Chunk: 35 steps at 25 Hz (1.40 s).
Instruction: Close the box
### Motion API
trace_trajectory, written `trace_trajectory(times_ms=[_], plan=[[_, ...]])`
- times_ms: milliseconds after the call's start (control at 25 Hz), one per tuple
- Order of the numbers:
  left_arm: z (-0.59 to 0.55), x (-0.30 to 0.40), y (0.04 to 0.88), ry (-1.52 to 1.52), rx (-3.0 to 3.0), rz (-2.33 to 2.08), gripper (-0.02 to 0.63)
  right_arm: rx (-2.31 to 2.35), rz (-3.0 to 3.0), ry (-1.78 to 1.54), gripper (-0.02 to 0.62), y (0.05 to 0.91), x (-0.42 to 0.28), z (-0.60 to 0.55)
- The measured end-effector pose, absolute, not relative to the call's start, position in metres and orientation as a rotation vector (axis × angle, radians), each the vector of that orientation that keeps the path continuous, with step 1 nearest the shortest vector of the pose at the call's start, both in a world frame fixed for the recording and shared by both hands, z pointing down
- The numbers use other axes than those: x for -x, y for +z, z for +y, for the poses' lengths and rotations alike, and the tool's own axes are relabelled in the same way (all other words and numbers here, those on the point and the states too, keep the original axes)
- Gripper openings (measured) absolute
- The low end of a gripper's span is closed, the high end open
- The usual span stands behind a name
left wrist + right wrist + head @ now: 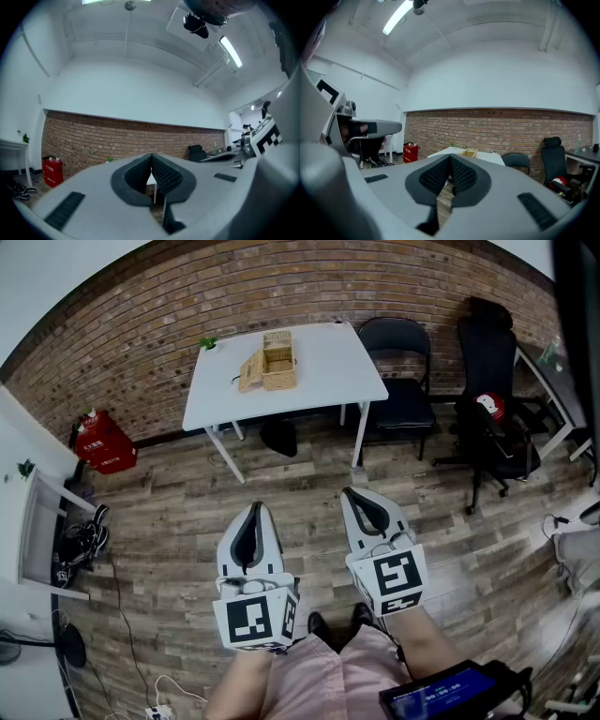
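A light tan, rectangular woven wicker box is seen standing upright on a white rectangular table, a little left of the tabletop's middle in the head view. The box is open: its interior is exposed from above, and nothing can be made out inside. Its lid, of the same woven material, is swung out to the left side of the box and is held tilted there, joined along one long edge. In the right gripper view the box is shown small and far off on the tabletop, its top open.
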<state>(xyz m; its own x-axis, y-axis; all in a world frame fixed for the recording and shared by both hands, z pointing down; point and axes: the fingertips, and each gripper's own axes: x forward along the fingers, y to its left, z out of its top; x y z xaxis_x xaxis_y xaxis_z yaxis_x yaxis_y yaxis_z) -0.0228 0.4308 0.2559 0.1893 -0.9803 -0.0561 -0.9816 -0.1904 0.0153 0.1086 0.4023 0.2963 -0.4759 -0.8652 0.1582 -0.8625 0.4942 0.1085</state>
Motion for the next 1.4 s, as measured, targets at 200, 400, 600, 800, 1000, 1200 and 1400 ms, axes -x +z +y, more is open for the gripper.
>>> trace_trajectory(times_ms=[200, 400, 600, 800, 1000, 1200, 1400], plan=[[0.433, 0.023, 0.257, 0.085, 2.406, 1.981, 0.012, -1.489, -2.54, -0.025, -0.002, 0.297, -0.108, 0.404], [0.434, 0.031, 0.257, 0.106, 2.406, 1.983, 0.012, -1.504, -2.54, -0.023, -0.002, 0.298, -0.105, 0.404], [0.437, 0.04, 0.252, 0.174, 2.453, 1.936, 0.163, -1.496, -2.577, 0.03, 0.215, 0.298, -0.096, 0.404], [0.436, 0.055, 0.255, 0.179, 2.457, 1.937, 0.173, -1.536, -2.555, -0.017, 0.196, 0.295, -0.091, 0.402], [0.425, 0.061, 0.261, 0.151, 2.457, 1.95, 0.173, -1.548, -2.552, -0.029, 0.179, 0.293, -0.09, 0.391], [0.402, 0.059, 0.274, 0.118, 2.465, 1.96, 0.173, -1.549, -2.546, -0.013, 0.176, 0.301, -0.091, 0.37], [0.356, 0.054, 0.289, 0.066, 2.48, 1.967, 0.173, -1.54, -2.535, 0.021, 0.172, 0.317, -0.095, 0.326]])
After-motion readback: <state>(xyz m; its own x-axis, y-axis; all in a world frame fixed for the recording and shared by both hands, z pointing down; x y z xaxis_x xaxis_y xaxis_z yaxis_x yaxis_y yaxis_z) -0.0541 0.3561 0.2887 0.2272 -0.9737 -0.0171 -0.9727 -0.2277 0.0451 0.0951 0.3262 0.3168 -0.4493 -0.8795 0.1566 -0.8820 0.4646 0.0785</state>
